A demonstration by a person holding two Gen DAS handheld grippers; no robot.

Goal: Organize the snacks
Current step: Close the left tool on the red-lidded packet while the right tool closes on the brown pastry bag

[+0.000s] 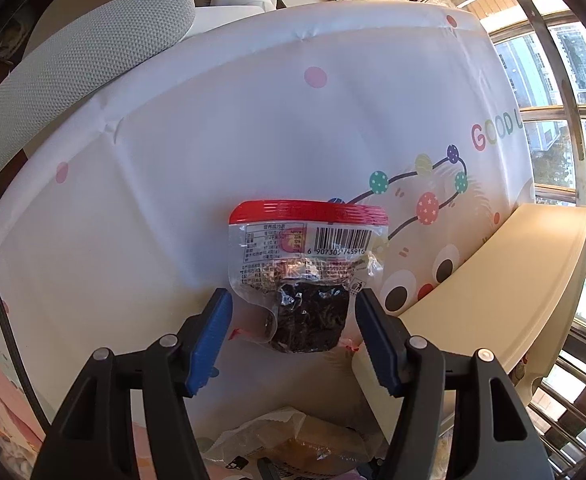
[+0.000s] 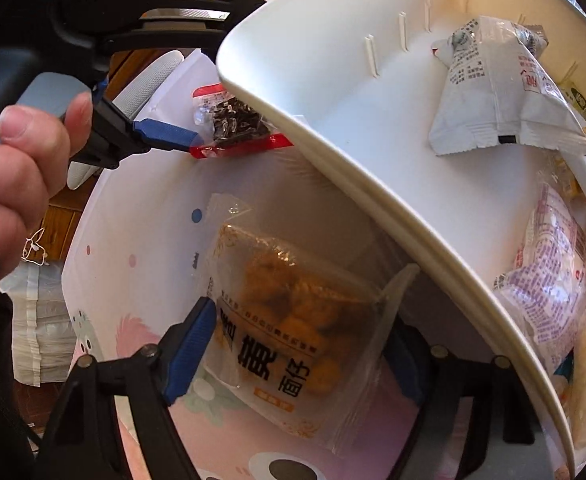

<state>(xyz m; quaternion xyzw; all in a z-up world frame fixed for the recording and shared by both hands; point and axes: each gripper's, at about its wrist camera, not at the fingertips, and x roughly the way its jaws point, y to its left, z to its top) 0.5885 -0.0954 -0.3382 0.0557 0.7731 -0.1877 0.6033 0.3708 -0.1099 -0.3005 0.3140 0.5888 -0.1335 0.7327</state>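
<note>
Snacks half sorted: left gripper (image 1: 293, 320) gaped around the dark-snack packet (image 1: 307, 268) on the tablecloth (image 1: 173, 180), right gripper (image 2: 305, 340) spread about the golden-snack packet (image 2: 289, 320), several packets already binned (image 2: 373, 128) at two o'clock.

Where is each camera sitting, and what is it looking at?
Left wrist: sits on the left gripper, looking forward at the red-edged dark snack packet between its open jaws.
Right wrist: sits on the right gripper, looking at the orange snack packet between its jaws and into the white bin; the person's left hand shows.
Shared: dark packet, left gripper, bin, cartoon tablecloth.
</note>
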